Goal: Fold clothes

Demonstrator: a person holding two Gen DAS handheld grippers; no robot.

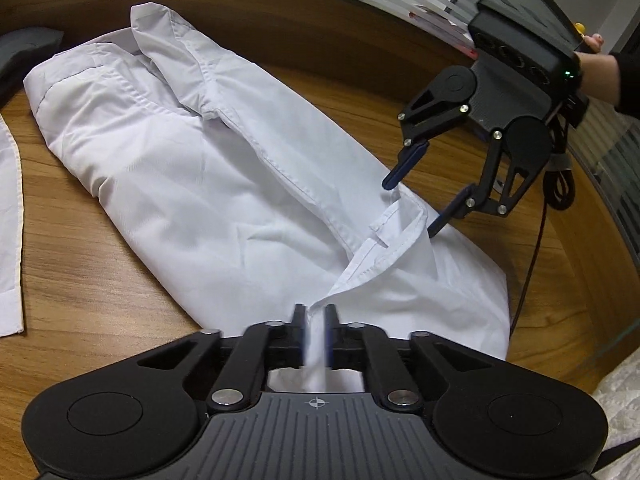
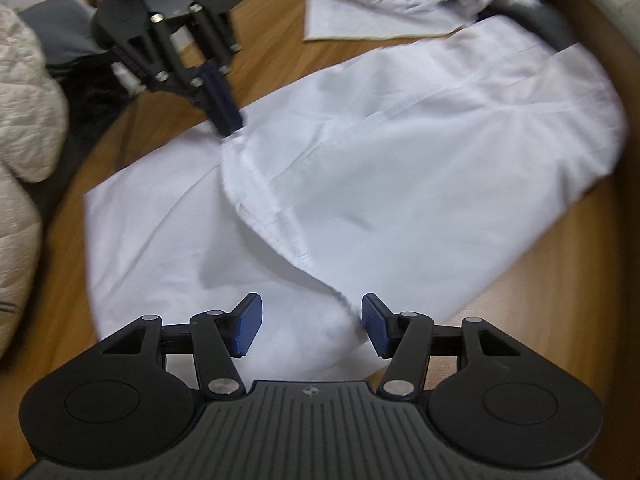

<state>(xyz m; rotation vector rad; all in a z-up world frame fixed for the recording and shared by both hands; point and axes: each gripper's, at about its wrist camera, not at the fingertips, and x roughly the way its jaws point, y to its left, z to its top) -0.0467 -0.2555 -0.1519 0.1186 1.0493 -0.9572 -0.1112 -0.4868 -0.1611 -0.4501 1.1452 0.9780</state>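
Observation:
A white shirt [image 1: 208, 184] lies partly folded on the wooden table [image 1: 80, 280], running diagonally through the left wrist view. My left gripper [image 1: 314, 314] is shut on a fold of the shirt's edge near its seamed hem, with cloth bunched between its fingers. From the right wrist view the same gripper [image 2: 227, 122] pinches the shirt [image 2: 400, 140] at its far left edge. My right gripper [image 2: 312, 328] hangs open just above the shirt, its blue pads either side of a stitched edge without pressing on it. In the left wrist view it [image 1: 412, 207] straddles that raised edge.
A second white garment [image 2: 400, 0] lies crumpled beyond the shirt; its edge [image 1: 10, 240] shows at the left. A cream quilted fabric [image 2: 24, 100] sits off the table's curved edge. A dark object [image 1: 28, 48] rests at the far left. A cable [image 1: 532, 248] trails behind the right gripper.

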